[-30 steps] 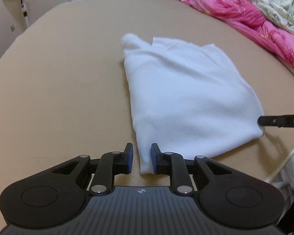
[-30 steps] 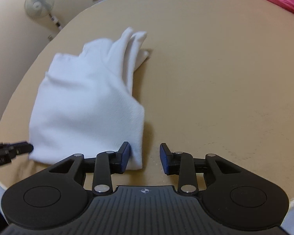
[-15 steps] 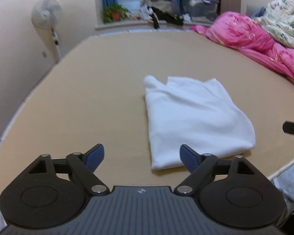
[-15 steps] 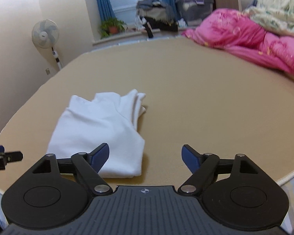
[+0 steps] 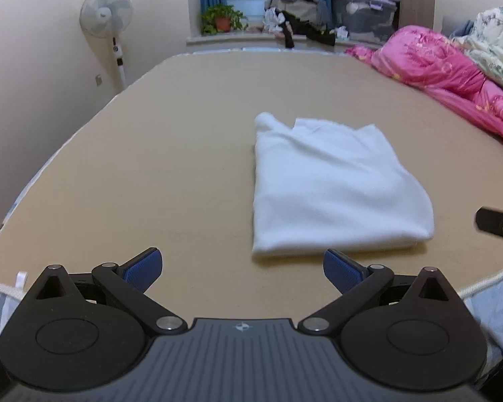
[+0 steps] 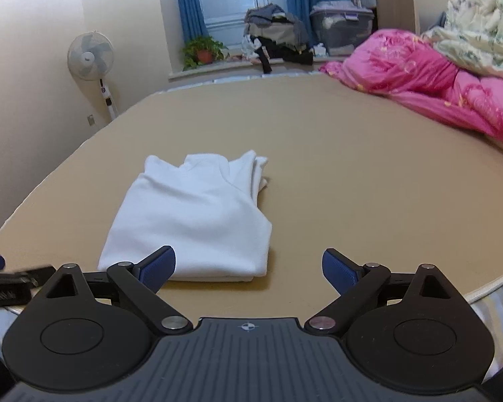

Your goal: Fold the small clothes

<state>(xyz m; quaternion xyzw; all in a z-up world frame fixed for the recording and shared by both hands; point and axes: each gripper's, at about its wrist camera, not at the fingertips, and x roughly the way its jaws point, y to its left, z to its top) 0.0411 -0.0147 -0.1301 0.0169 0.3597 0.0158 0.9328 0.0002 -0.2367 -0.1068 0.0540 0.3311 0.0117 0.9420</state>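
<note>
Both hand-held grippers spread wide and empty, white garment folded on the bed in front of me.

My left hand-held gripper (image 5: 243, 266) and right hand-held gripper (image 6: 249, 268) hover at the near edge of the bed (image 5: 171, 154), jaws parted, holding nothing, just short of the white garment (image 5: 332, 187). It lies flat near that edge, well apart from the pink quilt (image 5: 452, 77). Its long axis runs away from me, folded edge nearest and loose corners pointing toward the window. The risk, I judge: those uneven far layers could slide open if I nudge or lift the stack from one side only.
</note>
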